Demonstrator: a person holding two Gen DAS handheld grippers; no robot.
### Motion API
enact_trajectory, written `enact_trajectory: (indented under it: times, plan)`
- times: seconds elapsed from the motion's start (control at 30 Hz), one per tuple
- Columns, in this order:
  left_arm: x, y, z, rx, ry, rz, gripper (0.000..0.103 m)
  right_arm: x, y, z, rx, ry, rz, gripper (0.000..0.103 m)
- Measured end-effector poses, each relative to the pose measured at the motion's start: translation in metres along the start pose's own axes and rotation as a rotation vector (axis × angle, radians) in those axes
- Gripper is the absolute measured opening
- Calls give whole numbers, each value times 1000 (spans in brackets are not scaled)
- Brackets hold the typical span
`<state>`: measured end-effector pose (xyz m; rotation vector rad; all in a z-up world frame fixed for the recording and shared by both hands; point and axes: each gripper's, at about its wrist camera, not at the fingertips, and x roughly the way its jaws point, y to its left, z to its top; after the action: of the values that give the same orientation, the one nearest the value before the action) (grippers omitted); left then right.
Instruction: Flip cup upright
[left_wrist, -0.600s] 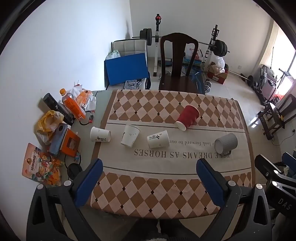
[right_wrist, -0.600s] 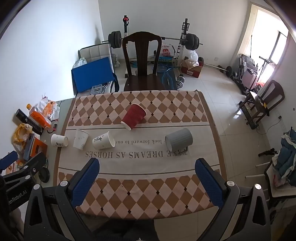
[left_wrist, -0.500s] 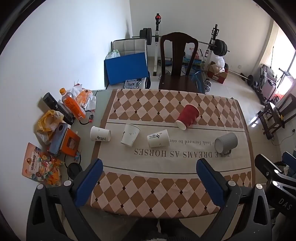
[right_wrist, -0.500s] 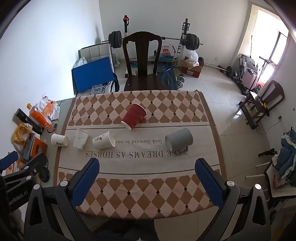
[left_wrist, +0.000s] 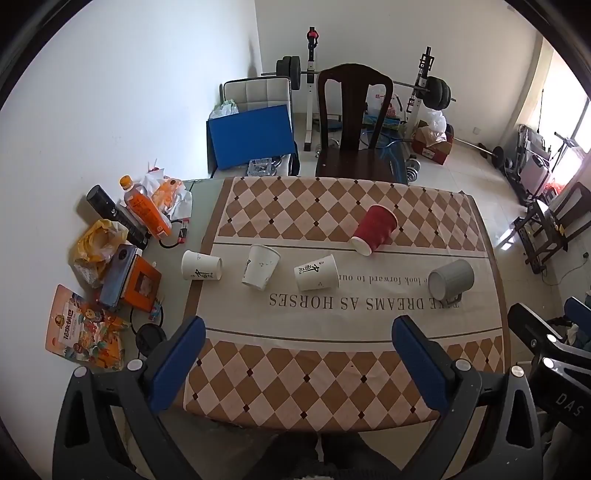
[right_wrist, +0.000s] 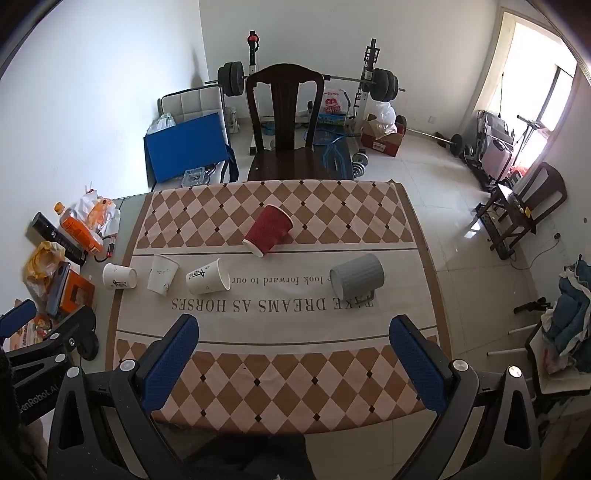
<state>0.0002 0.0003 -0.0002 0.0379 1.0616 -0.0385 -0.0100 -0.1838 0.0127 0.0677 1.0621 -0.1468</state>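
Several cups lie on their sides on the checkered tablecloth (left_wrist: 332, 369): three white paper cups (left_wrist: 201, 266) (left_wrist: 260, 271) (left_wrist: 317, 277), a red paper cup (left_wrist: 375, 229) and a grey ribbed mug (left_wrist: 451, 278). They also show in the right wrist view: white cups (right_wrist: 119, 277) (right_wrist: 162, 274) (right_wrist: 207, 281), red cup (right_wrist: 269, 229), grey mug (right_wrist: 357, 276). My left gripper (left_wrist: 297, 332) is open and empty, high above the table's near edge. My right gripper (right_wrist: 295, 330) is open and empty too, at the same height.
Clutter sits on the table's left strip: an orange bottle (left_wrist: 144, 212), a black can (left_wrist: 110, 214), a yellow bag (left_wrist: 98, 247), an orange box (left_wrist: 142, 284) and a snack packet (left_wrist: 81, 332). A dark wooden chair (left_wrist: 354, 122) stands at the far edge. Gym gear stands behind.
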Motion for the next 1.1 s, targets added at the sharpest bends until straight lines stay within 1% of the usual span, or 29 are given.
enact_trajectory:
  times: [1.1]
  plan:
    - [0, 0, 0, 1, -9, 2, 103, -11, 1, -5, -2, -10, -7, 103]
